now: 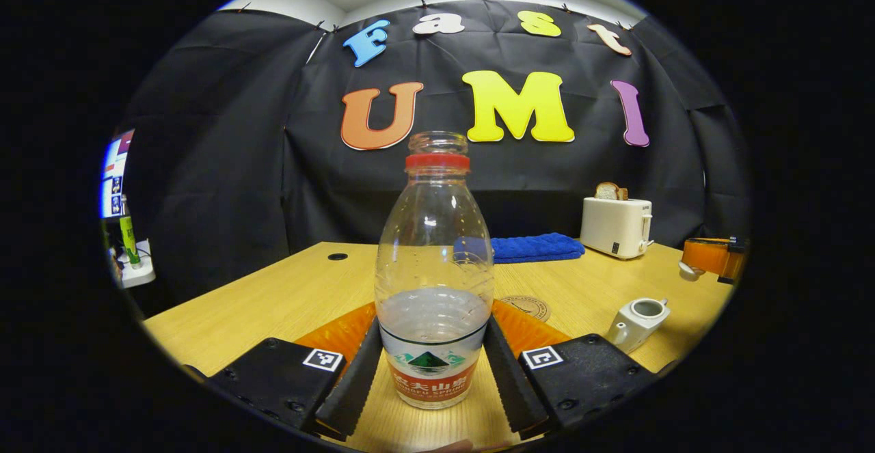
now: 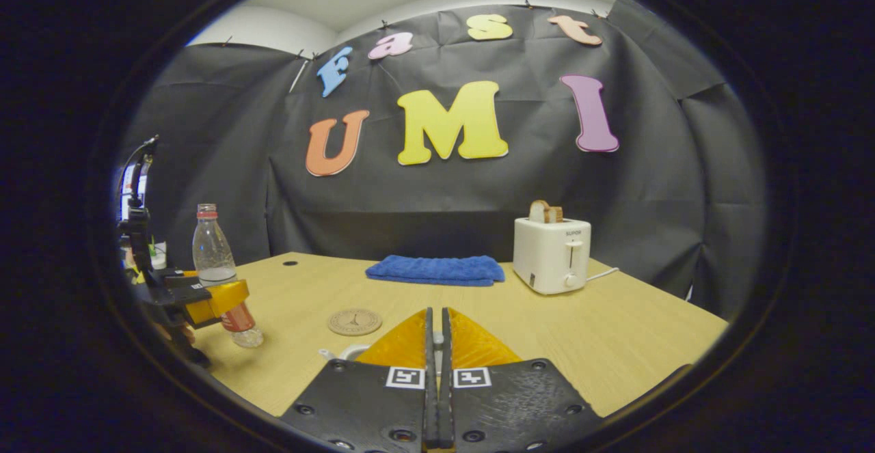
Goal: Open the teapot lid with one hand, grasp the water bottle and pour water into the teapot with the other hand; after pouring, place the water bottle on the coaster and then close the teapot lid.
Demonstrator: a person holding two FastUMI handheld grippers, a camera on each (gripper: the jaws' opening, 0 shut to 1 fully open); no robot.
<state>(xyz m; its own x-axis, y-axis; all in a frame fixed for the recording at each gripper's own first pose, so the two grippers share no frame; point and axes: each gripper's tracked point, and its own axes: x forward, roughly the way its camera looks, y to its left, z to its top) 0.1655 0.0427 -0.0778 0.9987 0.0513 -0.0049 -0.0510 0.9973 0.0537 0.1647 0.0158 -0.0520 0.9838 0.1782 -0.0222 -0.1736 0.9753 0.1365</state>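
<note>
Water bottle (image 1: 433,282), part-full, light, thin-walled, slippery: clamped low at label by left gripper (image 1: 432,378); right gripper (image 2: 437,371) clenched, contents unclear.

left gripper (image 1: 431,378) is squeezing the uncapped water bottle (image 1: 433,282), with the lidless teapot (image 1: 637,323) sitting off right.

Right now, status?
Left gripper shut on water bottle, uncapped. Right gripper shut, above teapot. Teapot open. Coaster free.
</note>
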